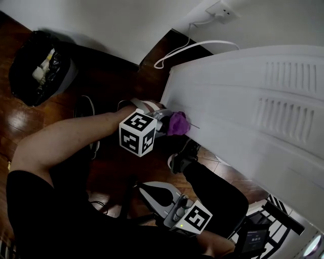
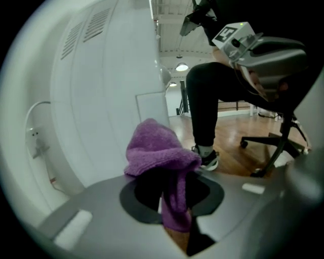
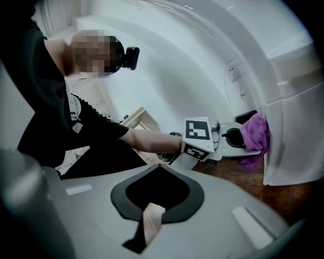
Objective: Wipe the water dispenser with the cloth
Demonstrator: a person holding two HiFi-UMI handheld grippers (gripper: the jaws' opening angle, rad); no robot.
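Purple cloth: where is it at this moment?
Head view, centre: the purple cloth is clamped in the left gripper, against the side of the white water dispenser.

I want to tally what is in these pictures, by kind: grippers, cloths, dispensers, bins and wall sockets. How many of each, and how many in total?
Grippers: 2 (left gripper, right gripper)
Cloth: 1
Dispenser: 1
Bin: 1
Socket: 1
Total: 6

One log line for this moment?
left gripper: shut on purple terry cloth | cloth: at white water dispenser's edge | right gripper: shut, empty
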